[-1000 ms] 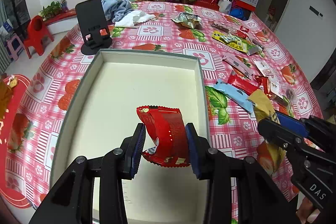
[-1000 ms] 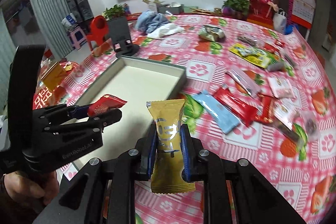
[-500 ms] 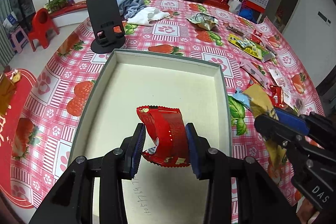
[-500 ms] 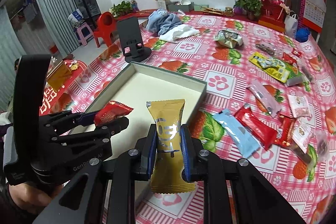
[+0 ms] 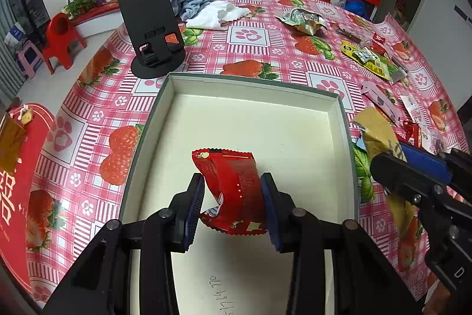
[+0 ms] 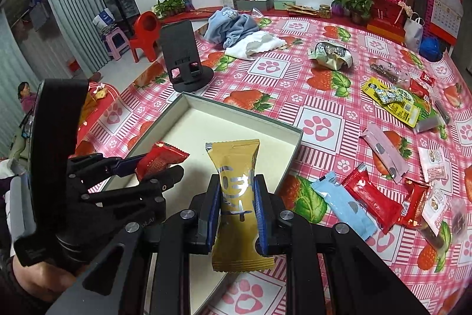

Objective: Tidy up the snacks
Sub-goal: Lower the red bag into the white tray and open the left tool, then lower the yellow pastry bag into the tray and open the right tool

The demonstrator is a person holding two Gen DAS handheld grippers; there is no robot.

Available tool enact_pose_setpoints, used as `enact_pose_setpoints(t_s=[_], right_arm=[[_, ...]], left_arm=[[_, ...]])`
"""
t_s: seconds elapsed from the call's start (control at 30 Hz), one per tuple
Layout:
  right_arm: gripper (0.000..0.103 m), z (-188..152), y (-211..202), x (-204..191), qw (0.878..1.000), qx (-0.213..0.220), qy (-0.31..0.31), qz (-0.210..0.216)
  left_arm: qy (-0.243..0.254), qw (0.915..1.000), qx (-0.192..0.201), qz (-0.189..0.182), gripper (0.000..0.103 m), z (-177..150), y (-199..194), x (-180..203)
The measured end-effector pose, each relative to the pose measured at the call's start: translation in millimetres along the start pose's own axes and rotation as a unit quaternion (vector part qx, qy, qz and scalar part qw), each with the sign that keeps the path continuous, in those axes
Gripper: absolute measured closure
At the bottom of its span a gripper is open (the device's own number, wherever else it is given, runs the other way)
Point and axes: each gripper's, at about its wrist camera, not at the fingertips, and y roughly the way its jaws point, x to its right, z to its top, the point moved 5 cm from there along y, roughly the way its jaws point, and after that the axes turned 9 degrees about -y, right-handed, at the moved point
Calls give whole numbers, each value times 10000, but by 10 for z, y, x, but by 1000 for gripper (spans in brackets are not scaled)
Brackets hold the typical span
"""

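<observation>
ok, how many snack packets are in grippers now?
2: red foil packet in the left gripper, over the shallow white box; gold foil packet in the right gripper.

Box's (image 5: 153, 120) near end cut off

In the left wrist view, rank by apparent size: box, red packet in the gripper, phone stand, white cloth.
1. Box
2. Phone stand
3. Red packet, though it is nearest the camera, so unsure against the stand
4. White cloth
</observation>
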Motion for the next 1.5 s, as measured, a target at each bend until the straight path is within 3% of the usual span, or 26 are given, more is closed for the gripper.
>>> enact_pose_setpoints(t_s=[0.6,1.2,1.3,1.37,1.4,1.47,1.5], right_arm=[[80,146,381,59,9993,-333,146,-3],[80,315,525,63,9993,-309,186,-83],[80,317,548,66,9989,-355,312,50],[79,316,518,92,9988,-309,379,18],[75,307,503,106,9987,-298,411,30],[25,291,423,154,9986,-151,502,19],[22,282,356,177,9986,-21,519,-39]], left_arm=[[-68,9996,-236,105,61,142,265,-102],[-110,9989,-380,267,60,297,454,-208],[-15,9990,-414,176,52,292,462,-196],[21,9992,-364,178,32,292,434,-190],[24,9994,-310,170,28,292,410,-185],[37,9996,-241,133,26,288,356,-173],[40,9997,-214,115,26,286,331,-172]])
